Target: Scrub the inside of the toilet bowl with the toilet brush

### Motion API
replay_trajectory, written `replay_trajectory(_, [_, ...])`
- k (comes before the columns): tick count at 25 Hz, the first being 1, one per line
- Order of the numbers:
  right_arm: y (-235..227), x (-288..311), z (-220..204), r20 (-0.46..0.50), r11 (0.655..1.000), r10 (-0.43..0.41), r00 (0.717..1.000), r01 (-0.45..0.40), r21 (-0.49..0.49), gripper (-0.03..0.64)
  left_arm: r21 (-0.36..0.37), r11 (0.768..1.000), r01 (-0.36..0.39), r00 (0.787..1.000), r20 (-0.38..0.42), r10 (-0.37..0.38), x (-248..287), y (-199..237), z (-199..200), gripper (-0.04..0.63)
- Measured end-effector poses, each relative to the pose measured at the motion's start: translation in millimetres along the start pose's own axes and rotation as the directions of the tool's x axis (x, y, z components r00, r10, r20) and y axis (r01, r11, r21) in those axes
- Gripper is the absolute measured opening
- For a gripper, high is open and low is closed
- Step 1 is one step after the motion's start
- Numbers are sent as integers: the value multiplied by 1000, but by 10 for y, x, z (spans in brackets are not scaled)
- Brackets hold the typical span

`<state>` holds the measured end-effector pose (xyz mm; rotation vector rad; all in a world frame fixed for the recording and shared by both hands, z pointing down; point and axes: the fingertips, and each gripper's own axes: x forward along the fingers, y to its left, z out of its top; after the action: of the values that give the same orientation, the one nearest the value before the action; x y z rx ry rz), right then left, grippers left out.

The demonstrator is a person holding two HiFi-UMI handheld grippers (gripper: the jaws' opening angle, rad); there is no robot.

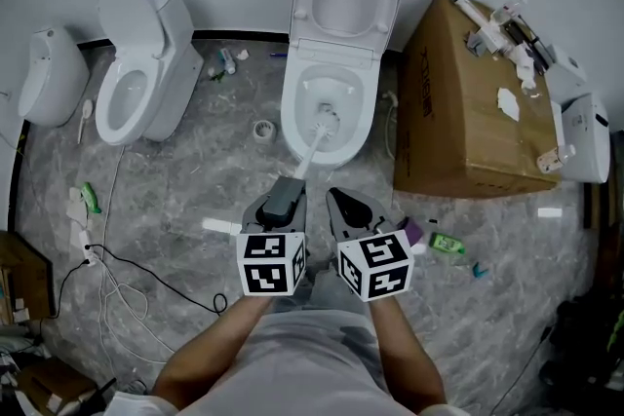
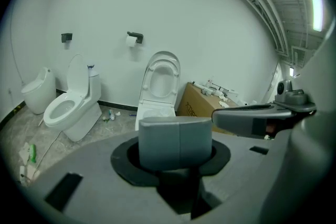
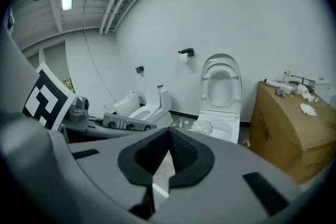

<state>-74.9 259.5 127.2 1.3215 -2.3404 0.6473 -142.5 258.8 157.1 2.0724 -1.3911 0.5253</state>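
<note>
The white toilet (image 1: 336,63) stands straight ahead with its lid and seat raised; it also shows in the left gripper view (image 2: 157,93) and the right gripper view (image 3: 220,99). The toilet brush's white shaft (image 1: 309,151) slants up into the bowl, and its head (image 1: 327,119) rests inside, also seen as the brush head (image 3: 205,127). My left gripper (image 1: 286,192) is shut on the brush's grey handle (image 2: 176,143). My right gripper (image 1: 348,207) hovers just to its right, shut with nothing between its jaws (image 3: 167,157).
A second toilet (image 1: 136,78) and a small white fixture (image 1: 49,73) stand to the left. A big cardboard box (image 1: 468,112) with loose parts on top flanks the toilet's right. A tape roll (image 1: 263,129), white cables (image 1: 107,278) and small bottles (image 1: 448,244) litter the marble floor.
</note>
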Motion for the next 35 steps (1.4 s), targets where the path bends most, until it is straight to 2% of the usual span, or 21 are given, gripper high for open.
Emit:
replay_trajectory(9, [-388,368,35,-13,1000,4,1000,-3,31,0,18,1000,-10,999,-52,11,515,62,86,153])
replay_trajectory(21, [-1538,1368,162,-91,995,67,994,-60,82,-1,26,999,-41,983,-176,45,1860,101,370,153])
replay_trajectory(26, [-1954,1712,78,-118,991,92,989,-80,105,-1,19,998,-55,969,-239,58,2278,127,268,153])
replay_trajectory(35, [-2398,2265,-256,-150,988,83,985,-61,145,-1,-8,1000,-15,943,-331,12,2958,202,-122,153])
